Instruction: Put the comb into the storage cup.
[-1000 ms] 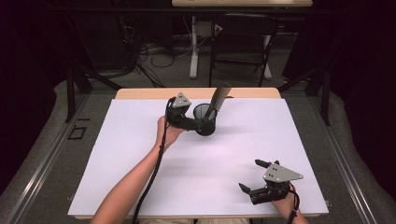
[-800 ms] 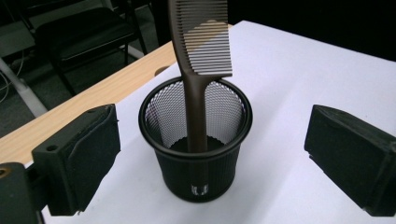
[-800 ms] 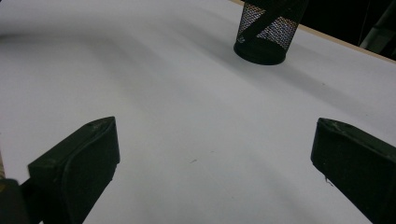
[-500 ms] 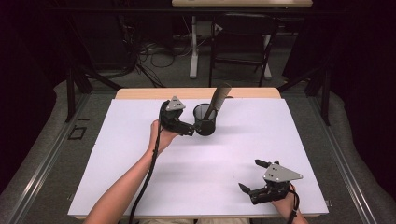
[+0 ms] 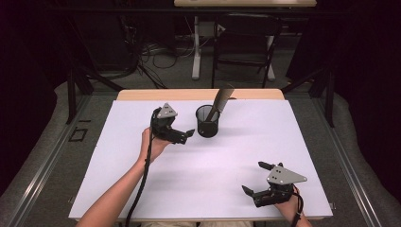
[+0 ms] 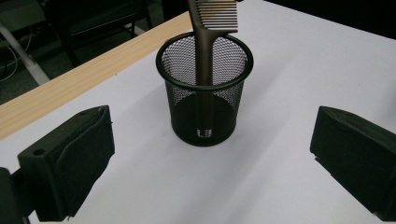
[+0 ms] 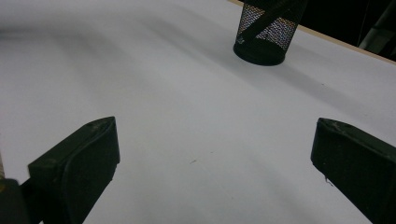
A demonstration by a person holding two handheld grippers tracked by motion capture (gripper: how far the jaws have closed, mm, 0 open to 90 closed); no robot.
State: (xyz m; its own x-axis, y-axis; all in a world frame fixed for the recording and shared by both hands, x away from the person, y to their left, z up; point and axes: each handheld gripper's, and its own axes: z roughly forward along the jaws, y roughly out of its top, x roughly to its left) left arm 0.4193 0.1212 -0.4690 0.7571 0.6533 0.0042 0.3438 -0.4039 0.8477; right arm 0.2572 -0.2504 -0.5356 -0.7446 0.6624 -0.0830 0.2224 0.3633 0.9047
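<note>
A black mesh cup [image 5: 207, 124] stands on the white table cover [image 5: 118, 179] near the far edge. A brown comb [image 5: 222, 99] stands in it, teeth up, leaning right. My left gripper [image 5: 186, 135] hovers just left of the cup, pointing at it. Its jaws have just been opening and stand open with nothing between them. In the left gripper view the cup [image 6: 205, 93] and comb [image 6: 204, 70] sit a little ahead of the fingers [image 6: 74, 158]. My right gripper [image 5: 253, 178] rests open near the front right, and its view shows the cup [image 7: 264, 37] far off.
A strip of bare wooden tabletop [image 5: 142, 94] runs behind the white cover. Past the table stand a dark chair [image 5: 246, 42], desk legs and loose cables on the floor. The person's left forearm [image 5: 118, 189] crosses the front left of the table.
My left gripper has drawn back to the left, away from the cup, which it was right against a second ago. The comb stays in the cup. The right gripper has not moved.
</note>
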